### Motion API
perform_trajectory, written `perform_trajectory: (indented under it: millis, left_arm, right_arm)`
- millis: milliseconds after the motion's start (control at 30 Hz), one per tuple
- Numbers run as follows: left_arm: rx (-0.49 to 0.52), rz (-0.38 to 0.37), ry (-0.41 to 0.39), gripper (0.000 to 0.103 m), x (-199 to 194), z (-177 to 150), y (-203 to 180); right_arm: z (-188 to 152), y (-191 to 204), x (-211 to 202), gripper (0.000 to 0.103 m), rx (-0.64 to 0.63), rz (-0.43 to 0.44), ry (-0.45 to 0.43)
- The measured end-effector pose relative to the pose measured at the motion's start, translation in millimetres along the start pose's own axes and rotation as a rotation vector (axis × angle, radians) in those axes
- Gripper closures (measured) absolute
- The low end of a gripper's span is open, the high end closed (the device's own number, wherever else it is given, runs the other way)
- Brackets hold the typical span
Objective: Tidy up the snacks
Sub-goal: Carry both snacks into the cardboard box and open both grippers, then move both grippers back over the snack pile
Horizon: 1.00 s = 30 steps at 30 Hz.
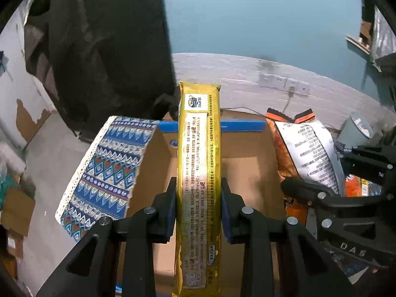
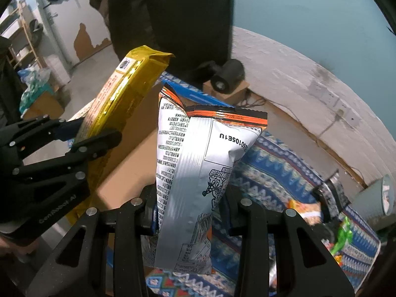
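Black two-finger left gripper point(image 1: 198, 198) fills the foreground of its own view, clenched on a long gold foil biscuit packet point(image 1: 199, 173) that stands upright between the blue pads point(image 1: 171, 210), printed back facing the camera. Below and behind that packet sits an open brown cardboard box point(image 1: 247, 148) with a blue-taped far rim. Left of the box, a blue patterned woven cloth point(image 1: 109, 170) hangs over its edge.

Over to the right wrist view: the black right gripper point(image 2: 191, 212) is squeezed onto a silver and orange crinkle-edged snack bag point(image 2: 198, 163), held upright, its orange sealed top uppermost and black print running across the silver back. Both snacks are up in the air side by side, gold packet to the left, silver bag to the right, near each other over the box. More small bright snack packs point(image 2: 311, 212) lie on the patterned cloth at the right. A grey cylindrical bin point(image 2: 373, 198) lies on its side just beyond them by the white wall.
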<state>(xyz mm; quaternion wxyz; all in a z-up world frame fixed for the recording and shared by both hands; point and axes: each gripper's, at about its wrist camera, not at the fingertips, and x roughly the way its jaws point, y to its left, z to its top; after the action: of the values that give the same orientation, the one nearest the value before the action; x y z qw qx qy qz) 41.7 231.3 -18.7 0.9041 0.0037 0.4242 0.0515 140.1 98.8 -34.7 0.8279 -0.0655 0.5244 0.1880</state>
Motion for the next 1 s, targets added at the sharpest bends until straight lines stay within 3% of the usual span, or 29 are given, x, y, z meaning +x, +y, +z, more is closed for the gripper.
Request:
perform_trajectory:
  millis: [367,467,533,600,1000]
  left_arm:
    - [-0.028,0.053,0.058,0.072,20.2,-8.2,21.9]
    - [-0.028,0.080,0.048,0.071,18.2,-7.6,23.6]
    - [-0.031,0.084,0.047,0.066,17.5,-6.9,25.7]
    - [-0.045,0.085,0.046,0.057,16.9,-6.5,27.2]
    - [-0.024,0.021,0.067,0.051,11.0,-8.0,3.1]
  right_arm:
    - [13.3,24.7,29.8,0.064,-0.043,0.050,0.042]
    - [13.7,25.6,28.7,0.050,-0.044,0.050,0.035]
    - [14.5,24.9,26.0,0.038,-0.040,0.048,0.021]
    - [13.4,22.9,21.3,0.037,-0.036,0.042,0.008]
    - [-8.9,-11.1,-12.3,0.034,0.020,0.004,-0.016]
